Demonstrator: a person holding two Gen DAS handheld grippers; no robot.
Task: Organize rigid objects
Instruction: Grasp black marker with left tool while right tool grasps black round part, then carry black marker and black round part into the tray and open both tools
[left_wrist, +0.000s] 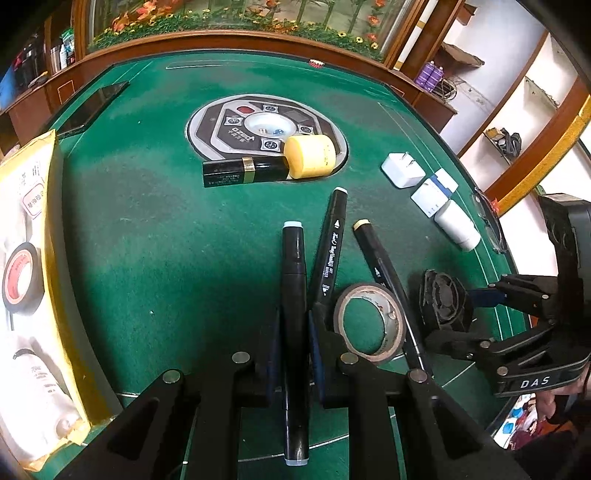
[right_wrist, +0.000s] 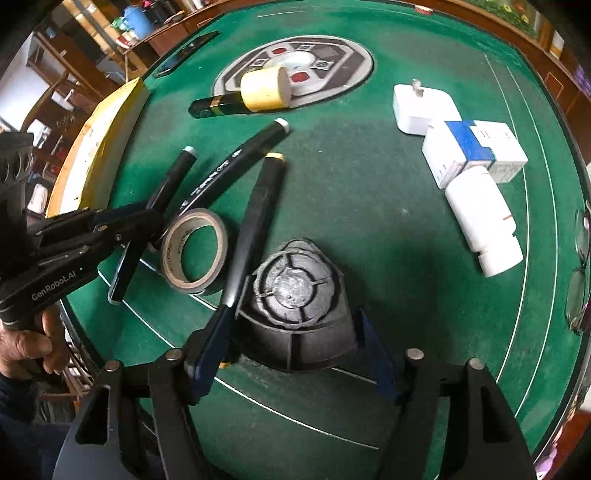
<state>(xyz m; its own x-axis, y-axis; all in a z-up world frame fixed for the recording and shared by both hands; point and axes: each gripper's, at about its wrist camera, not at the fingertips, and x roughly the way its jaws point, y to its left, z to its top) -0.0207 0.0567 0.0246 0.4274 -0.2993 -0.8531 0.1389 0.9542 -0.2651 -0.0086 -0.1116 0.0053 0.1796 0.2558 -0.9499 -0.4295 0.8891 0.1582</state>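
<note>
Markers, three black ones, are fanned out on the green felt table (left_wrist: 147, 240) near the front edge. One marker (left_wrist: 293, 295) is pinched between the pressed-together fingers of the left gripper (left_wrist: 293, 343), lying low over the felt. The second marker (left_wrist: 328, 254) and third marker (left_wrist: 384, 280) lie just beside it, with a tape roll (left_wrist: 369, 323) touching them.

The right gripper (right_wrist: 291, 332) is spread around a dark domed fan-like part (right_wrist: 295, 291); whether its pads press on it cannot be told.

Risks, as judged: the pinched marker could be swung into the second marker or the tape roll when lifted, since they are crowded together. The third marker runs under the right gripper's left finger (right_wrist: 210, 350) and could be dragged or trapped along with the domed part. A round yellow cap (left_wrist: 310, 155) resting on a black tube (left_wrist: 243, 171) could be set rolling by any bump.

White plug adapters (right_wrist: 421, 107) and a white bottle (right_wrist: 484, 225) are grouped well apart on the right. A yellow box (left_wrist: 29, 258) is seen at the left edge. Wooden trim, shelves and a flower mural surround the table.
</note>
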